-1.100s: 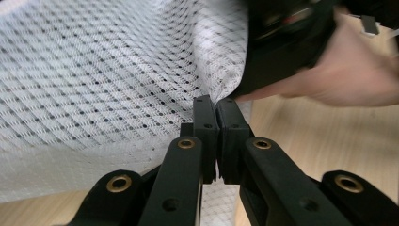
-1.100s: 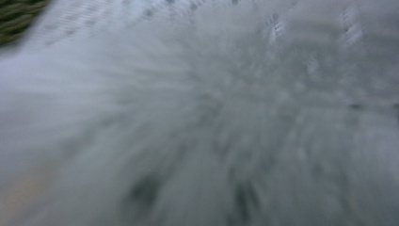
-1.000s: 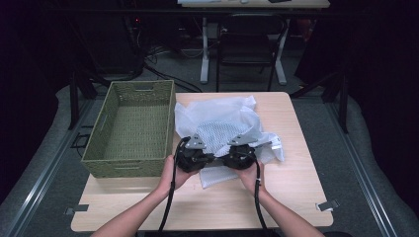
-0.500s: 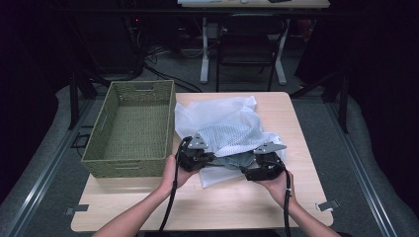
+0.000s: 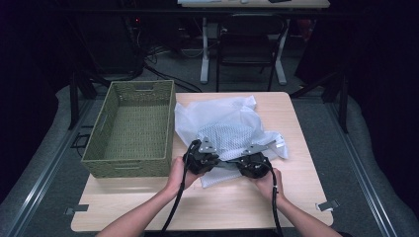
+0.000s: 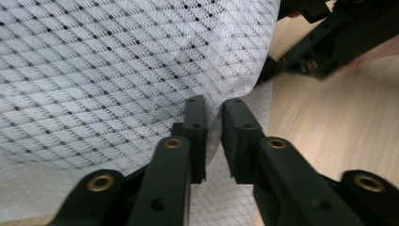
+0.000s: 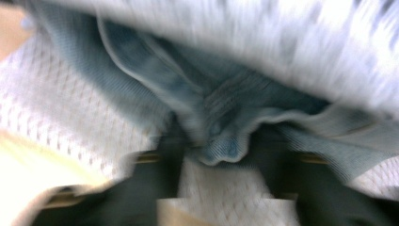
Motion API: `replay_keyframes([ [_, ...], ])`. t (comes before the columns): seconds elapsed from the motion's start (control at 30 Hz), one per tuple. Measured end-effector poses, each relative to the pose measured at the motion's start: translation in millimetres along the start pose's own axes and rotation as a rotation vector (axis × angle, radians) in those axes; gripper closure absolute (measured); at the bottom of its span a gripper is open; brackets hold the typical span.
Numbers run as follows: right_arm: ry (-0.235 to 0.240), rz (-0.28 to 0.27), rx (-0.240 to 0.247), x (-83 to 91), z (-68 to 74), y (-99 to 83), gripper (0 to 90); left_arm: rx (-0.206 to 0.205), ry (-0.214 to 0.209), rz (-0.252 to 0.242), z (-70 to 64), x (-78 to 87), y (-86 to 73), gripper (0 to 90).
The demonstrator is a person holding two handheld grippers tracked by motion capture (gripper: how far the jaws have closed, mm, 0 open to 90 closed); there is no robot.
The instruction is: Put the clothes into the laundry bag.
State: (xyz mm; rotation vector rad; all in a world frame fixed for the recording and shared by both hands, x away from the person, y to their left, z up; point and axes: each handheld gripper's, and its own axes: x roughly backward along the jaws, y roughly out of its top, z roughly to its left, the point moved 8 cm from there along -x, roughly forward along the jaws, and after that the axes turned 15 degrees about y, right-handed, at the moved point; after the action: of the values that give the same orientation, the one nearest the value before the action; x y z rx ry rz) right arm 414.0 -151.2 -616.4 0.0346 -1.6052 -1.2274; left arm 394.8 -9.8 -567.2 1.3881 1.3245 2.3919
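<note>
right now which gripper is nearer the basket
Left. The left gripper sits just beside the basket's near right corner, on the white mesh cloth. The right gripper is farther right across the cloth.

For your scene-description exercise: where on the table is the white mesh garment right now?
In the high view the white mesh garment lies mid-table, just right of the green woven basket, its near edge at the left tongs and right tongs.

A pale wooden surface point(image 5: 232, 207) sits on grey floor point(image 5: 346, 148), dark curtains closing in on both sides. Behind it, a black chair point(image 5: 249, 49) and a white-legged desk point(image 5: 205, 49), cables point(image 5: 158, 54) trailing in the gloom.
</note>
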Motion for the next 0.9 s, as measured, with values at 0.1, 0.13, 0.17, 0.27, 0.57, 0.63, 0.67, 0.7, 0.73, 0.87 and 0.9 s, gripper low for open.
replay_keyframes([
  [0.1, -0.007, -0.039, -0.006, -1.3, 0.7, 5.2, 81.8, -0.005, -0.013, 0.008, -4.0, -2.4, -2.8, 88.7],
  [0.13, -0.002, -0.055, -0.01, -0.3, 0.6, 9.1, 82.1, -0.001, -0.017, 0.003, -3.9, -1.7, -2.8, 89.0],
  [0.17, 0.002, -0.081, -0.015, 1.6, 0.6, 14.3, 82.4, 0.007, -0.024, 0.001, -3.7, -0.5, -2.6, 89.1],
  [0.27, -0.01, -0.141, -0.032, 6.0, -2.5, 30.2, 82.6, 0.019, -0.045, -0.01, -1.8, 6.1, -0.8, 89.3],
  [0.57, 0.094, -0.082, -0.069, 10.6, 0.9, 25.9, 55.7, 0.034, -0.026, -0.01, 3.2, 3.7, -2.8, 84.2],
  [0.63, 0.116, -0.068, -0.046, 17.7, 8.1, 21.5, 45.2, 0.035, -0.023, -0.019, 1.6, 3.3, -1.2, 80.6],
  [0.67, 0.132, -0.065, -0.039, 19.7, 11.4, 18.5, 38.0, 0.033, -0.022, -0.016, 1.4, 3.5, -1.0, 80.0],
  [0.7, 0.151, -0.051, -0.033, 19.5, 14.9, 14.8, 32.2, 0.036, -0.018, -0.016, 1.5, 3.1, -0.7, 78.5],
  [0.73, 0.154, -0.039, -0.016, 17.7, 18.0, 11.3, 29.6, 0.039, -0.019, -0.015, 1.7, 2.7, -0.7, 75.3],
  [0.87, 0.121, 0.04, 0.026, -3.4, 23.5, 1.2, 36.0, 0.026, -0.004, 0.003, 0.1, 0.6, -0.7, 72.4],
  [0.9, 0.096, 0.038, 0.022, -6.7, 21.4, 1.5, 42.1, 0.024, 0.01, 0.003, -0.6, -0.4, -0.6, 72.4],
])
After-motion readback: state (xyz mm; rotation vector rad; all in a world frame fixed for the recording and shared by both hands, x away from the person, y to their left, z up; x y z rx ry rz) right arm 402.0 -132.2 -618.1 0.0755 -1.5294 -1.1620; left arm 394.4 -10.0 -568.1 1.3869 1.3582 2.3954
